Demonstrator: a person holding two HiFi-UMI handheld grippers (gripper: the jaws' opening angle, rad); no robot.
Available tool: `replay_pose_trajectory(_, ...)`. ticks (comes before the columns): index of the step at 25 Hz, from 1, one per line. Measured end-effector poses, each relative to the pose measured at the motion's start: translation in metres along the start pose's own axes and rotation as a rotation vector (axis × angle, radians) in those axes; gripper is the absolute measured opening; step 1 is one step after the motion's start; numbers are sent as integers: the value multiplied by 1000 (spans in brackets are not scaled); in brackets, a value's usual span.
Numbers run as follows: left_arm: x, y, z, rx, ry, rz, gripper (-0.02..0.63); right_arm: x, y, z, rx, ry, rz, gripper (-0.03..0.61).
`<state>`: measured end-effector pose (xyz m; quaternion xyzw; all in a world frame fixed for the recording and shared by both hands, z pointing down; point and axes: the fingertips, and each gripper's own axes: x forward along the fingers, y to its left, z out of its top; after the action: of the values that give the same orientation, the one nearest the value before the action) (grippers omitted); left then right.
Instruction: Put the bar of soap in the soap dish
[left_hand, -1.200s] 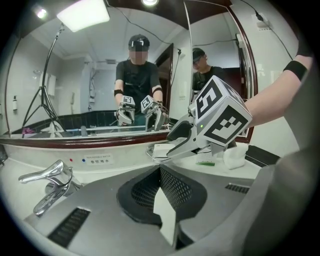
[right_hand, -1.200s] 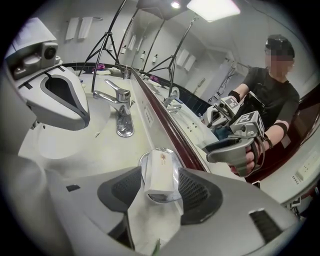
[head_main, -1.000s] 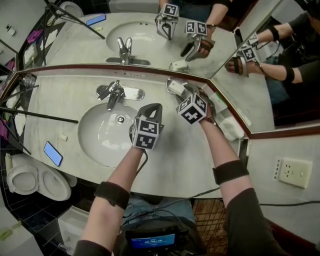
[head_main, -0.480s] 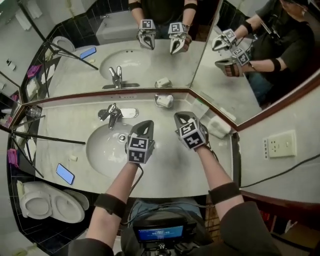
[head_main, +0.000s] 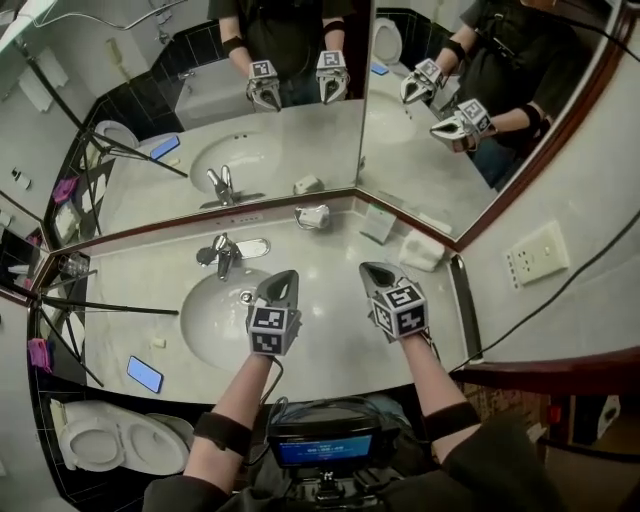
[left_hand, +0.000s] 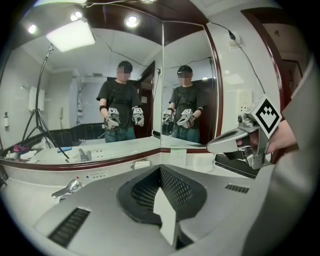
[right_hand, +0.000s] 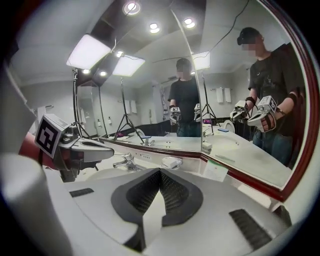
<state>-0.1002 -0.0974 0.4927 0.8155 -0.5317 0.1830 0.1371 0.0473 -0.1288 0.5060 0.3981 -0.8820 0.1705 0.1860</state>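
Both grippers are hovering over the front of the tabletop (head_main: 335, 352), touching nothing. The left gripper (head_main: 285, 277) is holding its jaws pressed fully together with nothing between them, and the right gripper (head_main: 374, 270) is doing the same, closed up and empty. In each gripper view the black ribbed pads (left_hand: 175, 187) are meeting in a tight V.

The soap (head_main: 316, 214), a white rectangular bar, is already lying in the dish (head_main: 303, 219). The dish is a shiny little metal thing parked at the back of the tabletop, right against the mirror (head_main: 300, 130) where its two panels are angling together. It's to the right of the chrome faucet (head_main: 224, 252) and well apart from both grippers.

The tabletop is looking like pale, lightly veined stone with a curved front and an oval white sink (head_main: 210, 320) set in, with dark red trim running under the mirror. A blue phone (head_main: 145, 374) is lying near the left end. Room-wise, a white toilet (head_main: 95, 440) is sitting lower left by black tiles, and a cream outlet (head_main: 536, 255) is sitting on the right wall.
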Motion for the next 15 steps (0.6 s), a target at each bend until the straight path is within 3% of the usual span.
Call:
replay_pose_trajectory(10,-32,-21,-14,2,-10,-2,0,-26,10,-18,0,-5,-19,20)
replay_pose_trajectory(15,-38,-22,-22,-41,-8,6,0,-28,12,-22,-6,3,-12,20)
